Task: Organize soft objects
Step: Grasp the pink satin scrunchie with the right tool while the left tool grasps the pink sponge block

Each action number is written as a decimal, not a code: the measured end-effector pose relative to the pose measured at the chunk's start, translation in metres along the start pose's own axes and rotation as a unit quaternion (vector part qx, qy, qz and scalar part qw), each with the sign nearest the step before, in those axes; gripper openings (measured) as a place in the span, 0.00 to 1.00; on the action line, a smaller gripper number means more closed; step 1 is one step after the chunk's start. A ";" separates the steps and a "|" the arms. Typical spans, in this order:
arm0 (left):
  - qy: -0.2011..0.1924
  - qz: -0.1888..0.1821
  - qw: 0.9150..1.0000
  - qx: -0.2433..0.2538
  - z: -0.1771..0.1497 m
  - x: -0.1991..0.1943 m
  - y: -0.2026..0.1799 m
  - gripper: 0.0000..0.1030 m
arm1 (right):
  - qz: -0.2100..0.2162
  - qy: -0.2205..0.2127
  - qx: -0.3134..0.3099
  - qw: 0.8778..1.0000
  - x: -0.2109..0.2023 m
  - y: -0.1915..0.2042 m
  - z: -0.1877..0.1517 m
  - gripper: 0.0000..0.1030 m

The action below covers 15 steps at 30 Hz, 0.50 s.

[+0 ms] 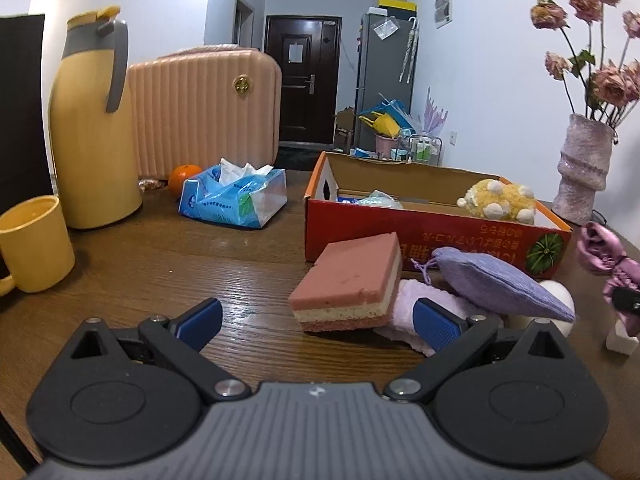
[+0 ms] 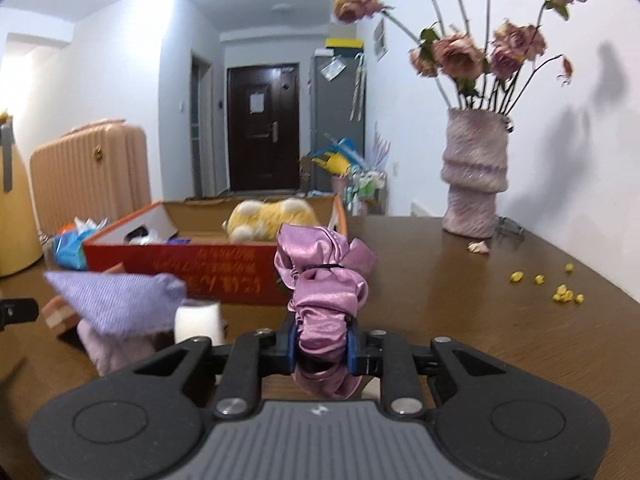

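**Scrunchie pinched, box straight ahead**

One red cardboard box (image 2: 224,276) sits open on the desk (image 2: 500,320), directly beyond the right claw (image 2: 322,346), nearer to it than to the left. One yellow plush (image 2: 268,218) already lies inside the box. Before the box lie one pink sponge (image 1: 352,280), one lilac pouch (image 1: 496,284), one pale fuzzy cloth (image 1: 404,308). The right claw is pressed onto one pink satin scrunchie (image 2: 324,280), which stands upright above the pads. The left claw (image 1: 318,322) is spread, empty, facing the sponge.
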<state>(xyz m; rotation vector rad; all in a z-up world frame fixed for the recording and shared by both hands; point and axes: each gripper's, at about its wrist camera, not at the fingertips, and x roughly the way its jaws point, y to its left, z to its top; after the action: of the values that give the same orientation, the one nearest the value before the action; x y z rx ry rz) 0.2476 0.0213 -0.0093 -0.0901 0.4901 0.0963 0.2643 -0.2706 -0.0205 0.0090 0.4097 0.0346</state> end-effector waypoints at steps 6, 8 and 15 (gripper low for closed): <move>-0.002 -0.004 1.000 0.001 0.007 0.018 0.008 1.00 | -0.009 -0.010 0.005 1.000 0.002 -0.005 0.002 0.21; 0.003 -0.009 1.000 0.002 0.009 0.027 0.009 1.00 | -0.013 -0.014 0.003 1.000 0.002 -0.004 0.002 0.21; 0.025 -0.024 0.999 0.012 0.016 0.054 0.007 1.00 | -0.023 -0.016 0.003 1.000 0.008 -0.007 0.001 0.21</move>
<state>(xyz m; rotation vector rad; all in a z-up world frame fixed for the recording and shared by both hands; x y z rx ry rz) 0.3014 0.0342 -0.0212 -0.0800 0.5379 0.0413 0.2722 -0.2769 -0.0233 0.0054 0.3779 -0.0115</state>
